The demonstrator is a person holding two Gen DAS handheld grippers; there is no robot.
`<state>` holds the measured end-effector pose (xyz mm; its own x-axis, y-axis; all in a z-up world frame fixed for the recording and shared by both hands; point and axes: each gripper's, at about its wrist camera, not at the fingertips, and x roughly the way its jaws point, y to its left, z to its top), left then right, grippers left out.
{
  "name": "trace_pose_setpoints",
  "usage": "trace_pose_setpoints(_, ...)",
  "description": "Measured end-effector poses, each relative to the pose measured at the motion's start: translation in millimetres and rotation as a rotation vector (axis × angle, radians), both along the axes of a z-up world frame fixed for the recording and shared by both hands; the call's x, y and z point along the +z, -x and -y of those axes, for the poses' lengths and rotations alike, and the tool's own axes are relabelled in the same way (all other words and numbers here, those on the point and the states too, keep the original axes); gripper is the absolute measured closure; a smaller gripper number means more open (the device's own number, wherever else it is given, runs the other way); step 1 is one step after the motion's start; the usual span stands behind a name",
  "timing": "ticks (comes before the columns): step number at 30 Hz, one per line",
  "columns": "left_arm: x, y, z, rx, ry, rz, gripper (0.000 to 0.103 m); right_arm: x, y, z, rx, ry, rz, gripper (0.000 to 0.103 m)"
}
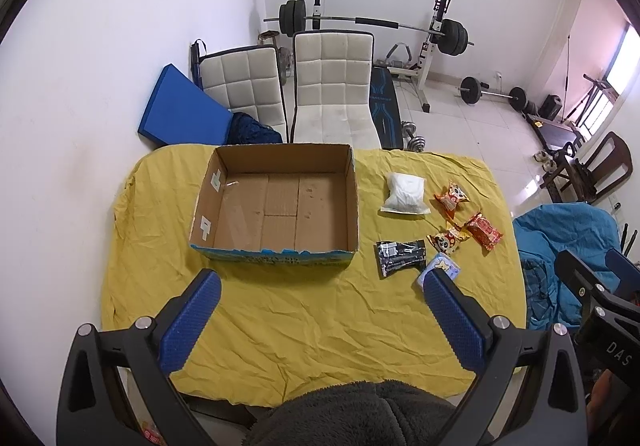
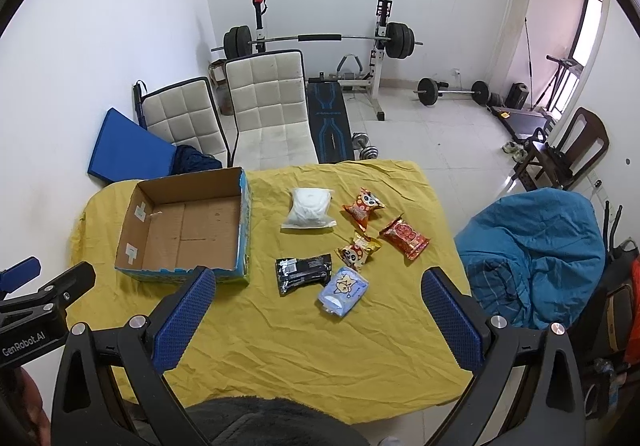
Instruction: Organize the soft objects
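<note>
Both claws wide apart and empty above the yellow-clothed table (image 2: 280,346), nothing packed yet.

We see the open brown cardboard box (image 2: 188,230) bare inside, and six soft packets lying right of it: the white pouch (image 2: 310,210) nearest the box's far corner, the black flat pack (image 2: 304,272) and the pale blue cartoon packet (image 2: 344,291) off its near corner, three orange-red snack bags (image 2: 404,238) further right. We'd send the right claw (image 2: 316,310) to the pale blue cartoon packet first and pinch it gently, since it crushes. The left claw (image 1: 320,310) finger covers part of that packet in its own view; labels are unreadable.
</note>
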<state>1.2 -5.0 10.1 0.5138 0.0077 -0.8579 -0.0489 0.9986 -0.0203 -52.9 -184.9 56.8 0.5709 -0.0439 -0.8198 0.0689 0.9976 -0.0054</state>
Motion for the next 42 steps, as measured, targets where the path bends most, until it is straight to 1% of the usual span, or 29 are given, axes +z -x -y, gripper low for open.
trace_pose_setpoints(16,3.6,-2.1,-2.9,0.007,-0.004,0.007,0.000,2.0,0.0,3.8,-0.014,-0.013,0.007,0.000)
trace_pose_setpoints(42,3.4,-1.0,-8.5,0.007,-0.010,0.008,0.000,8.5,4.2,1.5,0.005,-0.013,0.020,0.000)
